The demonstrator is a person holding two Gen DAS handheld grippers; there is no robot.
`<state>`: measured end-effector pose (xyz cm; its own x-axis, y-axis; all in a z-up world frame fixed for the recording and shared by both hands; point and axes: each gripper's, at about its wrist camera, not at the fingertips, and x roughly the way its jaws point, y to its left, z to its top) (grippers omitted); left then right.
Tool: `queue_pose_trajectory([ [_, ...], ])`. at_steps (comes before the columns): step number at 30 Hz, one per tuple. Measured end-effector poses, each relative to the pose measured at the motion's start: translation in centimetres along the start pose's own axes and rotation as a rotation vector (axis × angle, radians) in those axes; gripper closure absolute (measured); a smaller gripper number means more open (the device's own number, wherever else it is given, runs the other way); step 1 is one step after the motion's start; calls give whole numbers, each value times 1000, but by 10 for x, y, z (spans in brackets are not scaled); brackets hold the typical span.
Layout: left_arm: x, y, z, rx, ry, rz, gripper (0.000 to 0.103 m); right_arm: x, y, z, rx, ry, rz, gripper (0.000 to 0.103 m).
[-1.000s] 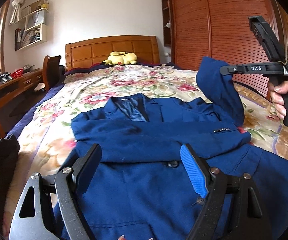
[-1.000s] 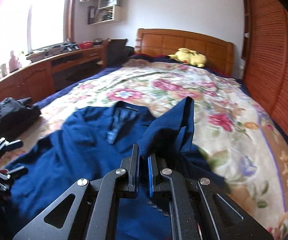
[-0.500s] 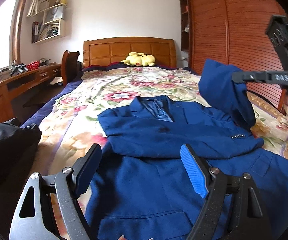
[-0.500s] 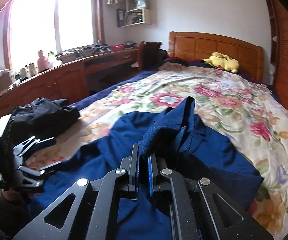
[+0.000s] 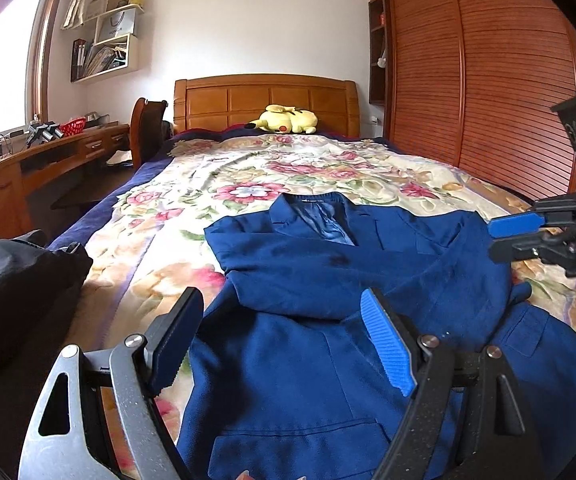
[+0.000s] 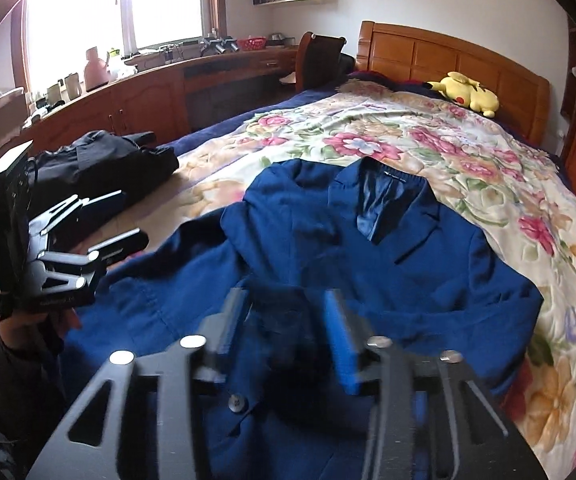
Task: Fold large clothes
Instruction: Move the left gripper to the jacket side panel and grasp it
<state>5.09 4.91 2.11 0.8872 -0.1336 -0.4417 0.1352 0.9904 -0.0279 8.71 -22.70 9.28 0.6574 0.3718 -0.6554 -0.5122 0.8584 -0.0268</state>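
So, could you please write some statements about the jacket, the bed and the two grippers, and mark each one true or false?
1. The blue jacket lies on the floral bedspread. True.
2. The left gripper is shut on the jacket. False: it is open and holds nothing.
3. A yellow plush toy sits near the headboard. True.
4. The right gripper lifts a sleeve high. False: its jaws are opening, and both sleeves lie across the jacket.
5. The dark clothing lies on top of the jacket. False: it lies apart, beside it.

White wall (image 5: pixel 247 20), wooden headboard (image 5: pixel 265 98), slatted wardrobe doors (image 5: pixel 488 80), bright window (image 6: pixel 99 4), long wooden desk (image 6: pixel 135 100), wall shelves (image 5: pixel 107 48)
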Motion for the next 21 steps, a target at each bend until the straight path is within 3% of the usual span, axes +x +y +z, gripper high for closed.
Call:
queue_pose_trajectory([
  [7,5,-9,-2,18,18,-15,21,-6,5,-27,-12,13,-135,55],
  [12,12,-21,-5,41,42,-35,21,-4,-8,-56,72,8,-201,55],
  [14,16,-25,-6,43,56,-52,21,-1,-17,-70,111,12,-230,52],
  [16,19,-30,-7,50,69,-59,21,3,-29,-82,161,25,-262,41],
  [21,31,-42,-12,61,110,-80,21,22,-48,-101,218,69,-341,39],
])
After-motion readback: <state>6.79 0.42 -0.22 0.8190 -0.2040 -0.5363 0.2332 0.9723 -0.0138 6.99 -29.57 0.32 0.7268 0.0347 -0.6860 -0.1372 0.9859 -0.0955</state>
